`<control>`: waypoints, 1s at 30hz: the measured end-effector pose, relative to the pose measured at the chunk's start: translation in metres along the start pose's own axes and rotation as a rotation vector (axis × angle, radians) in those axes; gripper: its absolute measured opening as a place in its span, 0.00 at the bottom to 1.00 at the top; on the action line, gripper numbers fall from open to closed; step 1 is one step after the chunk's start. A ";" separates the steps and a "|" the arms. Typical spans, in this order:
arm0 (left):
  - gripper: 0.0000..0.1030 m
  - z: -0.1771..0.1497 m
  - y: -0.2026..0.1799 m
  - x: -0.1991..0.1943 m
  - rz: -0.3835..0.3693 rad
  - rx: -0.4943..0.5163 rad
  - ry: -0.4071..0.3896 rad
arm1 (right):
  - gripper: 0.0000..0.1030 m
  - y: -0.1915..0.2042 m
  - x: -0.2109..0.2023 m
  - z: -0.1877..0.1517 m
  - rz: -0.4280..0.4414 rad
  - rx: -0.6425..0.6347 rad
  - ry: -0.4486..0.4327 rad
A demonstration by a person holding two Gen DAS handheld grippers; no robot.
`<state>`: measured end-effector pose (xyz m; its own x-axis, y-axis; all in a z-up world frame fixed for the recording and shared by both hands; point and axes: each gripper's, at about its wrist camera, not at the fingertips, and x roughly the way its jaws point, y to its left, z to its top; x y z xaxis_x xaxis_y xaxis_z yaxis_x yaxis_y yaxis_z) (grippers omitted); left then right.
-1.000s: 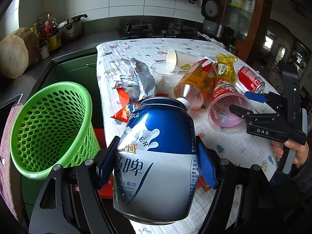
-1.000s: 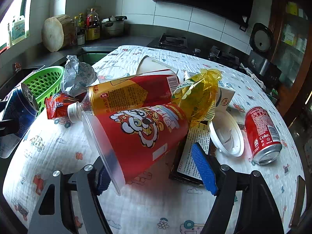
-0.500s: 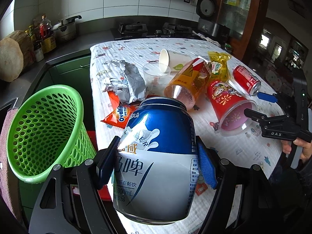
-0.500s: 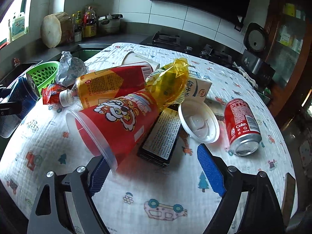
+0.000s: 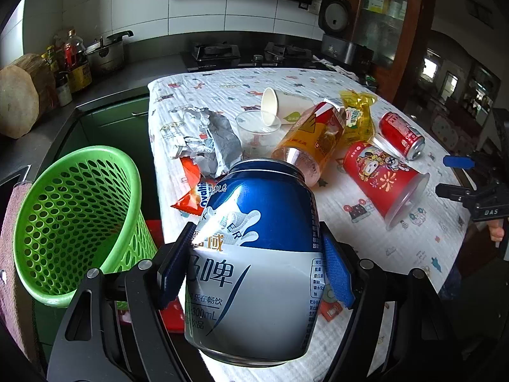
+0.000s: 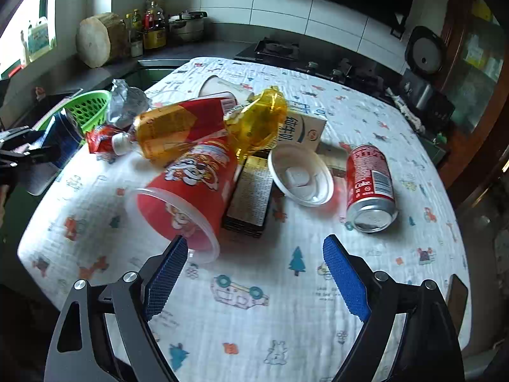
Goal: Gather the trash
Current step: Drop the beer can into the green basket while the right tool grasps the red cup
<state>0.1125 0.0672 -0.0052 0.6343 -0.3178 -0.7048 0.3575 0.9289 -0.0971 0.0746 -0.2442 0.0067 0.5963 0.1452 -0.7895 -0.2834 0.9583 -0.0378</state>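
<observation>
My left gripper [image 5: 254, 267] is shut on a blue and silver drink can [image 5: 254, 264] and holds it off the table's left edge, just right of the green mesh basket [image 5: 73, 222]. My right gripper [image 6: 254, 273] is open and empty above the near table edge, pulled back from the big red plastic cup [image 6: 187, 194] lying on its side. Trash lies in a pile on the table: an orange bottle [image 6: 168, 130], a yellow wrapper [image 6: 257, 121], a red cola can [image 6: 369, 184], a white bowl [image 6: 299, 178], a black box [image 6: 251, 197], crumpled foil [image 5: 206, 133].
The table wears a white cloth with cartoon prints [image 6: 254, 302]. A milk carton [image 6: 302, 130], a paper cup [image 5: 280, 105], a clear cup [image 5: 254, 130] and an orange snack packet [image 5: 194, 194] lie in the pile. A counter with bottles and a wood block [image 5: 22, 102] runs behind the basket.
My right gripper has drawn back from the red cup, which now lies farther ahead of its fingers. My left gripper keeps the can and has shifted slightly relative to the basket.
</observation>
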 end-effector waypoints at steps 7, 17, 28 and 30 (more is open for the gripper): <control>0.71 0.000 0.016 -0.006 0.016 -0.003 -0.008 | 0.82 0.028 0.026 0.060 0.169 0.034 0.179; 0.71 0.006 0.049 -0.013 0.071 -0.021 -0.014 | 0.80 0.042 0.107 0.097 0.127 0.065 0.500; 0.71 0.020 0.117 -0.017 0.178 -0.121 -0.017 | 0.70 0.049 0.134 0.088 0.039 0.045 0.604; 0.71 0.024 0.133 -0.014 0.195 -0.147 -0.012 | 0.69 0.051 0.131 0.087 0.057 0.037 0.598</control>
<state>0.1673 0.1905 0.0090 0.6898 -0.1315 -0.7120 0.1243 0.9903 -0.0625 0.2036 -0.1549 -0.0448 0.0517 0.0434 -0.9977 -0.2698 0.9625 0.0279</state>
